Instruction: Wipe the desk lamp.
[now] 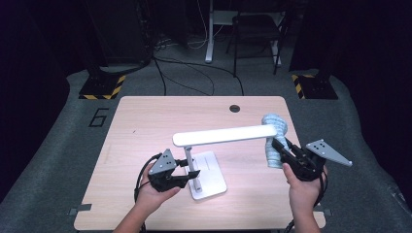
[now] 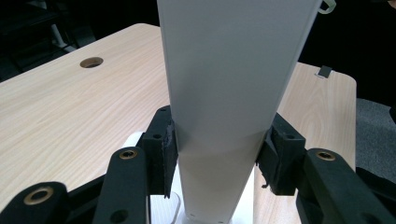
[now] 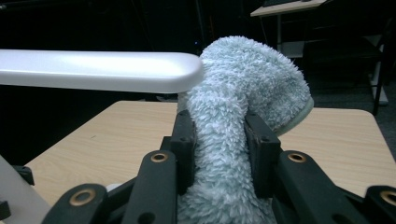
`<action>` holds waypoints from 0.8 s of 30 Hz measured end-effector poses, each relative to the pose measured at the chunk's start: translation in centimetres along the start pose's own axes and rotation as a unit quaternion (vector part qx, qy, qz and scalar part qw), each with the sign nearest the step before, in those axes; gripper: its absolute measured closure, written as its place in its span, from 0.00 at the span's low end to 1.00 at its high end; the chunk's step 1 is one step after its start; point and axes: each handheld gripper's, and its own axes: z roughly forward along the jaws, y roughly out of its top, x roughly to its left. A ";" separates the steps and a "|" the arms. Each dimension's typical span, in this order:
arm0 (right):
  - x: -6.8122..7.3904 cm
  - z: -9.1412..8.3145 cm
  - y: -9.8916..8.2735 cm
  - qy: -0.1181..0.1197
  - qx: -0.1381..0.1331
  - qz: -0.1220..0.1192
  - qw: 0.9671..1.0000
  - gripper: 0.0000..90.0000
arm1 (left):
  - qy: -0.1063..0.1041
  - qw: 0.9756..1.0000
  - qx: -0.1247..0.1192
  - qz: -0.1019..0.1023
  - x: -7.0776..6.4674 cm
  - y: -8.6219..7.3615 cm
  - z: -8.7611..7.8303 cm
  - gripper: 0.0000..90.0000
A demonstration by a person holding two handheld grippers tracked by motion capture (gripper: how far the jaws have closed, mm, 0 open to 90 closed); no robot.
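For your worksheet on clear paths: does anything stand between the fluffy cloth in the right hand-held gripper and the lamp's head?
Nothing visible does. The right hand-held gripper is shut on the fluffy cloth, whose top meets the rounded tip of the lamp head. The left hand-held gripper clamps the lamp's post lower down, clear of that tip.

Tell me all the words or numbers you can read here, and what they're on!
"6": a big dark number on the grey floor, left of the table.
No words or numbers can be read on the lamp, the cloth or the grippers.
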 end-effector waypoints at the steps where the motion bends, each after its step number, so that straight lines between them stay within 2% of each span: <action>1: 0.0 0.0 0.0 0.000 0.000 0.000 1.000 0.77 | 0.000 1.000 0.000 0.000 0.0 0.0 0.0 0.59; 3: -0.7 -0.5 0.2 -0.010 -0.009 0.001 1.000 0.77 | 0.001 1.000 0.000 0.000 0.0 0.0 0.0 0.59; 9: -1.1 -1.6 1.2 -0.015 -0.029 0.001 0.999 0.77 | 0.001 1.000 0.001 0.005 0.0 0.1 0.0 0.59; 16: -0.1 -1.8 2.9 -0.007 -0.042 -0.022 0.999 0.77 | 0.002 1.000 0.003 0.004 0.1 0.0 0.0 0.59; 20: 0.3 -1.7 3.5 -0.002 -0.048 -0.022 0.999 0.77 | 0.003 1.000 0.002 0.006 0.1 0.1 0.0 0.59; 24: 0.9 -1.6 4.5 0.006 -0.042 -0.033 0.999 0.77 | 0.003 1.000 0.002 0.006 0.1 0.1 0.0 0.59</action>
